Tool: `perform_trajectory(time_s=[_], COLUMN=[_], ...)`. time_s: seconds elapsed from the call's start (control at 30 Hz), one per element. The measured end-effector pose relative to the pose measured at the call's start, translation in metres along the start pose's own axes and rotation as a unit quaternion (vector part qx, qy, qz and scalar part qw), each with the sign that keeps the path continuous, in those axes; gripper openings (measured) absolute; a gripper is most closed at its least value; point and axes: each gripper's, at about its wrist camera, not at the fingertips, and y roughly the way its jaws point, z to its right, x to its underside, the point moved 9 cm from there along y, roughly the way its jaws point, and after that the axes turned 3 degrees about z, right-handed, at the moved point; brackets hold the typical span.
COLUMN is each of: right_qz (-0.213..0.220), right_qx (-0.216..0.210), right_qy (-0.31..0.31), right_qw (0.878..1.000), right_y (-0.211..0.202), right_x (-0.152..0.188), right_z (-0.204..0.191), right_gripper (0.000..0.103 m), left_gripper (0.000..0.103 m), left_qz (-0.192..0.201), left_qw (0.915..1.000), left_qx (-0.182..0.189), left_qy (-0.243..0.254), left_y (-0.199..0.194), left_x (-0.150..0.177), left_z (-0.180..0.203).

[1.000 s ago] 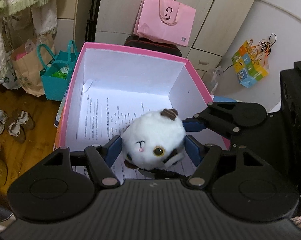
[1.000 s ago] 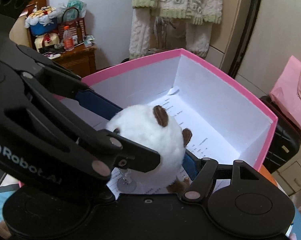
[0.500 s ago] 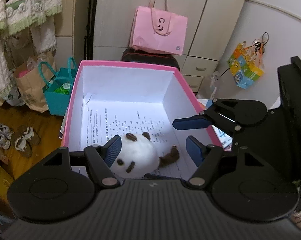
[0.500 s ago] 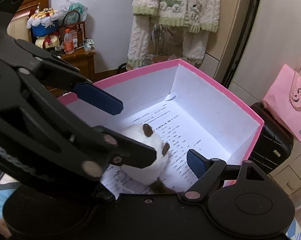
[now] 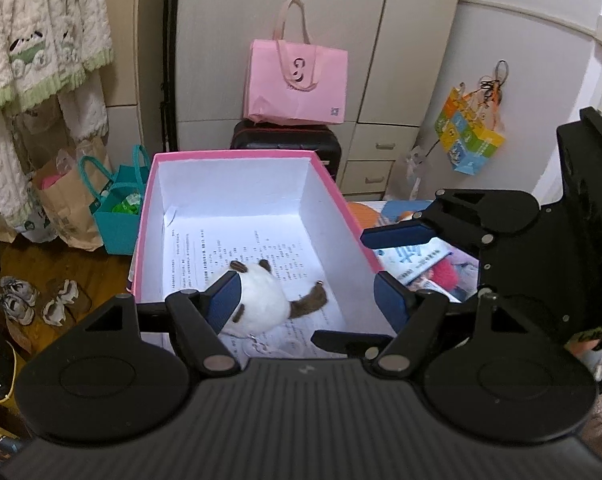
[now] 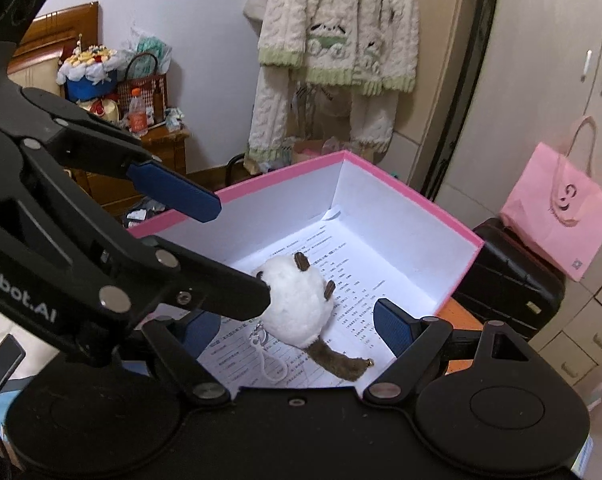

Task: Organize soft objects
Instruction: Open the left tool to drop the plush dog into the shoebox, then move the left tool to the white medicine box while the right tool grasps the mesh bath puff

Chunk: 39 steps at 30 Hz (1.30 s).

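Released since the earlier frame, plush cat lies inside pink box, left gripper and right gripper both apart, empty; toy looks light, squashy: grasp round body.

**Cluttered bedroom corner, wardrobe wall behind**

Pale wardrobe doors and drawers fill the back wall. A pink bag sits on a black suitcase. Knitted garments hang by a white wall; shoes lie on the brown wooden floor.

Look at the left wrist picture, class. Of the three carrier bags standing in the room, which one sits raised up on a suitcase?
The pink bag. It stands on the black suitcase behind the box; the teal bag and the brown paper bag stand lower, left of the box.
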Motion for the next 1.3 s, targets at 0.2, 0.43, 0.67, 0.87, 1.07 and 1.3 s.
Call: perform_trajectory(time_s=[0.2, 0.43, 0.67, 0.87, 1.07, 1.3], right_qz=[0.019, 0.032, 0.049, 0.059, 0.059, 0.056], right_qx=[0.023, 0.049, 0.067, 0.092, 0.129, 0.146], right_qy=[-0.006, -0.012, -0.005, 0.033, 0.052, 0.070], right_qw=[1.000, 0.998, 0.997, 0.993, 0.988, 0.985], right_y=[-0.037, -0.078, -0.118, -0.155, -0.185, -0.195], right_x=[0.005, 0.020, 0.034, 0.073, 0.110, 0.143], right_z=[-0.005, -0.003, 0.003, 0.023, 0.036, 0.052], right_gripper=[0.087, 0.087, 0.087, 0.087, 0.087, 0.088], left_gripper=[0.074, 0.074, 0.076, 0.076, 0.076, 0.076], left_qz=[0.011, 0.017, 0.031, 0.016, -0.009, -0.029], left_qw=[0.9997, 0.9985, 0.9959, 0.9931, 0.9888, 0.9835], left_qx=[0.007, 0.020, 0.037, 0.061, 0.088, 0.114], left_qy=[0.022, 0.047, 0.077, 0.099, 0.120, 0.137], left_y=[-0.023, -0.045, -0.065, -0.064, -0.048, -0.020], left_x=[0.004, 0.011, 0.018, 0.033, 0.049, 0.065], left_z=[0.024, 0.050, 0.080, 0.104, 0.128, 0.154])
